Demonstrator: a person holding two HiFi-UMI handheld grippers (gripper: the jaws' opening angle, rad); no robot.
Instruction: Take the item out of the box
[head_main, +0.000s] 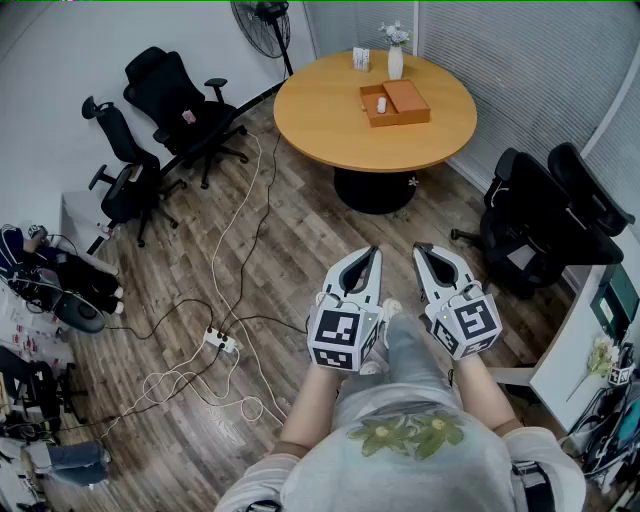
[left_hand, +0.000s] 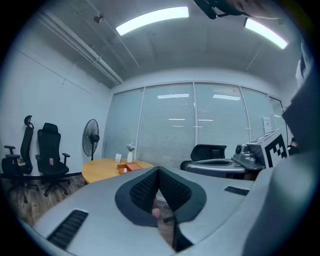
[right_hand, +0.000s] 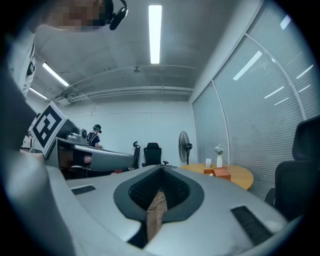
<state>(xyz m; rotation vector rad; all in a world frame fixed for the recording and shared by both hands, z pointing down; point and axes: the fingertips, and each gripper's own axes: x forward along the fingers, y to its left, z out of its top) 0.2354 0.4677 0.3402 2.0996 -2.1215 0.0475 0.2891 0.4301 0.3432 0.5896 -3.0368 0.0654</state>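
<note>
An open orange box (head_main: 398, 101) lies on the round wooden table (head_main: 340, 125) at the far side of the room, with a small white item (head_main: 381, 104) in its left half. Both grippers are held low in front of the person, well short of the table. My left gripper (head_main: 373, 252) and my right gripper (head_main: 419, 248) point toward the table, each shut with nothing between the jaws. The left gripper view shows the box (left_hand: 131, 167) far off past my shut left gripper (left_hand: 159, 171). In the right gripper view the box (right_hand: 218, 172) is small beyond my right gripper (right_hand: 161, 173).
A white vase with flowers (head_main: 395, 55) and a small card stand (head_main: 361, 59) sit behind the box. Black office chairs stand at the left (head_main: 175, 105) and right (head_main: 545, 215). A power strip (head_main: 221, 341) and loose cables lie on the wood floor. A fan (head_main: 264, 22) stands at the back.
</note>
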